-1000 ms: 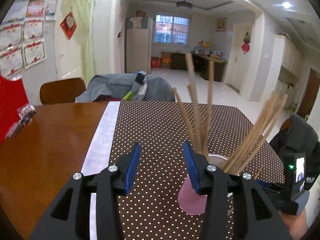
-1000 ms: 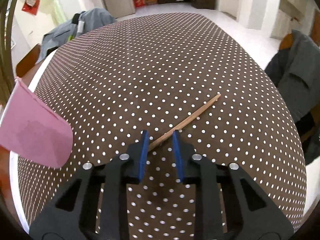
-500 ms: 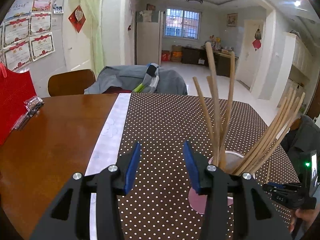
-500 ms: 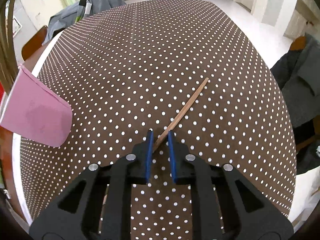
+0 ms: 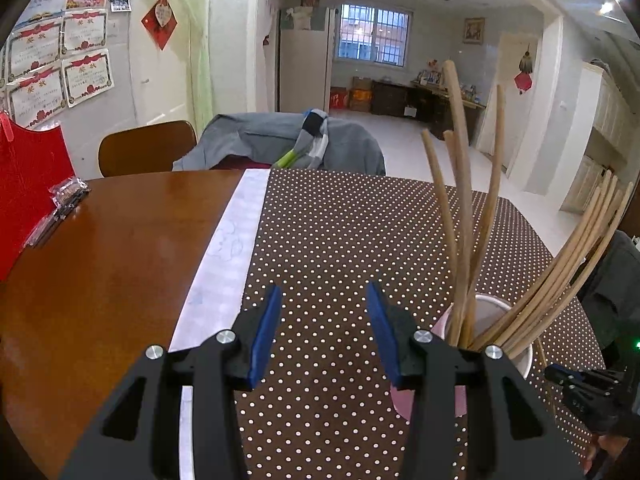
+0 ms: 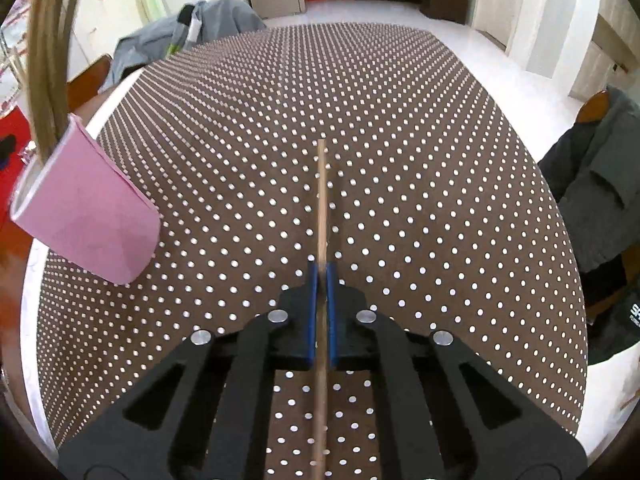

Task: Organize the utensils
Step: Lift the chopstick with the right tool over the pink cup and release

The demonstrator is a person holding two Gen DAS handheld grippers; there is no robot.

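Note:
My right gripper [image 6: 320, 270] is shut on a single wooden chopstick [image 6: 321, 208], which runs straight forward between its blue pads over the dotted brown tablecloth [image 6: 400, 140]. A pink cup [image 6: 86, 220] with several chopsticks [image 6: 46, 72] in it stands to the left of that gripper. In the left wrist view my left gripper [image 5: 322, 320] is open and empty above the cloth. The same pink cup [image 5: 404, 400] sits just right of its right finger, with several chopsticks [image 5: 464, 200] fanning up out of it.
The bare wooden table [image 5: 100, 260] lies left of the cloth, with a red bag [image 5: 28, 176] and a small plastic packet [image 5: 60, 204] on it. Chairs draped with grey clothes [image 5: 280, 144] stand at the far edge and at the right [image 6: 596, 184].
My right gripper has closed on the loose chopstick, which now points straight ahead instead of slanting right. The left gripper has drawn back and left from the cup, still open.

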